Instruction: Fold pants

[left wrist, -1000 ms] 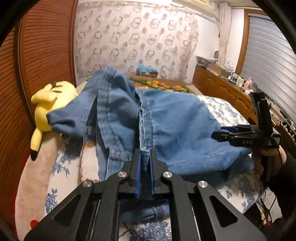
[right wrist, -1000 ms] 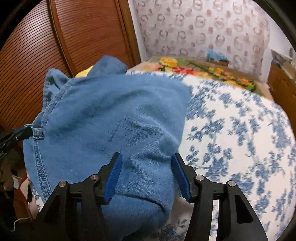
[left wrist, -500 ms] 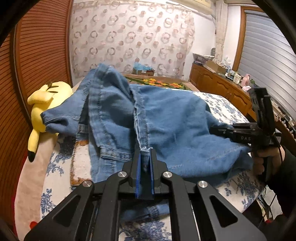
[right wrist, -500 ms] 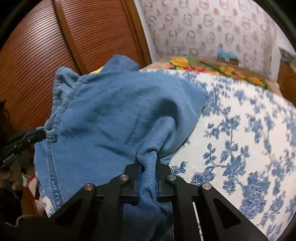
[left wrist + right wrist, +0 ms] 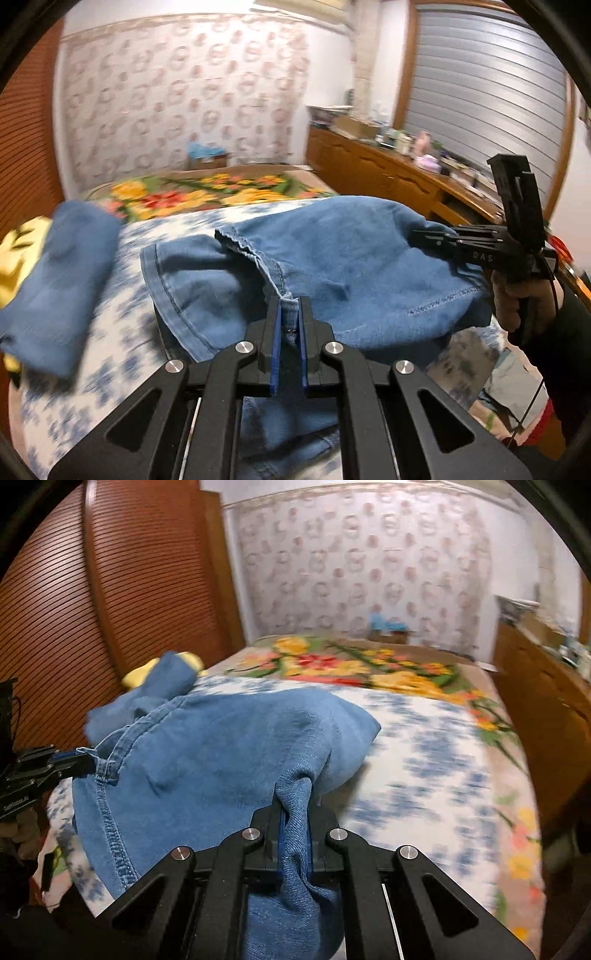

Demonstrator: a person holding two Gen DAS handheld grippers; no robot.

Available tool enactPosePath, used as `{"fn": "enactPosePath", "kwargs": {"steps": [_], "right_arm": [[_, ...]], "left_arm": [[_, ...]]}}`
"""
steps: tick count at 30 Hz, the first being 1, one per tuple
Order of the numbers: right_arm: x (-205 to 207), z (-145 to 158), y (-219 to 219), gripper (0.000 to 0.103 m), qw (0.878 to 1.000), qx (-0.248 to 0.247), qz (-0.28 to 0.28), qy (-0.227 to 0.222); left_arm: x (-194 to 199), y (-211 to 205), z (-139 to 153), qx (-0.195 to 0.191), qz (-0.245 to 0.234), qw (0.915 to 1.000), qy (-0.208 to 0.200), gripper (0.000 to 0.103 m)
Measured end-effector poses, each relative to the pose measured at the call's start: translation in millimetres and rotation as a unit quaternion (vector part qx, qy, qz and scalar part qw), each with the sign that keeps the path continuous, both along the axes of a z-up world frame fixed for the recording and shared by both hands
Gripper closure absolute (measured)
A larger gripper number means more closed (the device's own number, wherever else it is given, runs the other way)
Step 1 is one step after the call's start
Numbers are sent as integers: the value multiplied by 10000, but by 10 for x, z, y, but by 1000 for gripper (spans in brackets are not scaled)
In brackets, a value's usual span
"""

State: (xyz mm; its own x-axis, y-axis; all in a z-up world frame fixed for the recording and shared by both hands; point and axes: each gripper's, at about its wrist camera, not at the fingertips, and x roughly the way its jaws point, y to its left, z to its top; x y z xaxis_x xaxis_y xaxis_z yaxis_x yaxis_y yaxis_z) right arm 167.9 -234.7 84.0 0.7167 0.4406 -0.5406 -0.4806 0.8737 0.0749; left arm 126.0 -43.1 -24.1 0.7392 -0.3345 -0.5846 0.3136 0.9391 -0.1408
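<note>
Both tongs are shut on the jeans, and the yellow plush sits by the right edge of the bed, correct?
Not quite. The yellow plush sits by the left edge, beside the wooden wardrobe, as the right wrist view shows. Left tongs and right tongs are indeed shut on the jeans.

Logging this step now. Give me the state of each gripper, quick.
Left gripper: closed, pinching a seam edge of the jeans.
Right gripper: closed, clamping a bunched fold of the jeans.

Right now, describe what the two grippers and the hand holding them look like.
Both the left gripper and right gripper are matte black linkages with silver pivot screws and blue-padded fingers. The right one bears white lettering, trails a thin black cable, and the hand is bare below a black sleeve.
</note>
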Motion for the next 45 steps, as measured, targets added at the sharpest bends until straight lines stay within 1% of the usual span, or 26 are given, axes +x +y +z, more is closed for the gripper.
{"fn": "enactPosePath", "kwargs": {"steps": [3, 6, 7, 8, 9, 10, 13, 15, 17, 18, 20, 22, 25, 27, 28, 29, 30, 32, 35, 39, 43, 45], "right_arm": [[-33, -41, -233, 93, 9994, -166, -221, 199], [-144, -57, -304, 83, 9980, -342, -511, 171], [-188, -40, -312, 74, 9976, -362, -584, 127], [-255, -29, -341, 67, 9971, -344, -682, 50], [-336, -9, -343, 57, 9967, -298, -750, -41], [-432, -19, -357, 56, 9968, -234, -760, -121], [-660, -159, -349, 56, 9970, -113, -745, -171], [-836, -299, -420, 56, 9974, -38, -712, -144], [-929, -412, -397, 56, 9979, 32, -647, -76], [-975, -472, -475, 55, 9981, 60, -621, 5], [-949, -588, -532, 54, 9979, 53, -611, 209], [-938, -652, -584, 52, 9978, 47, -586, 315], [-883, -650, -595, 47, 9975, 30, -568, 426], [-853, -584, -587, 47, 9973, -13, -582, 437], [-828, -558, -582, 47, 9973, -57, -595, 415], [-846, -518, -599, 47, 9974, -93, -616, 352], [-795, -442, -524, 47, 9975, -94, -633, 298], [-836, -363, -543, 47, 9979, -20, -628, 184], [-797, -318, -516, 47, 9979, -32, -644, 56], [-724, -394, -432, 47, 9980, -96, -625, -22], [-596, -512, -377, 47, 9975, -261, -656, -79], [-575, -539, -404, 47, 9977, -214, -644, -38]], "left_arm": [[103, -277, -3, 14, -225, 9997, 22, 94], [81, -353, -34, 6, -298, 9995, 72, 94], [53, -347, -33, 3, -285, 9996, 55, 94], [28, -336, -15, -4, -235, 9997, 5, 94], [-25, -299, 31, -38, -160, 9998, -85, 94], [-67, -284, 78, -88, -109, 9998, -166, 94], [-244, -169, 270, -221, 82, 9984, -520, 94], [-311, -120, 296, -252, 219, 9977, -590, 94], [-326, -42, 209, -126, 305, 9986, -405, 94], [-327, -24, 139, -83, 326, 9990, -296, 94], [-283, 12, -86, 46, 349, 9994, 69, 94], [-257, 30, -264, 95, 357, 9988, 332, 94], [-250, -8, -407, 200, 383, 9978, 497, 94], [-243, -5, -402, 134, 383, 9978, 532, 90], [-232, 4, -384, 103, 393, 9978, 533, 86], [-237, 7, -364, 100, 379, 9979, 514, 79], [-222, 6, -332, 118, 368, 9982, 469, 75], [-184, 23, -262, 113, 377, 9986, 359, 59], [-108, 58, -132, 80, 410, 9990, 152, 57], [94, 53, 53, 109, 358, 9992, -118, 57], [437, 27, 39, 249, 325, 9992, 2, 57], [599, 2, -12, 318, 282, 9990, 115, 57]]}}
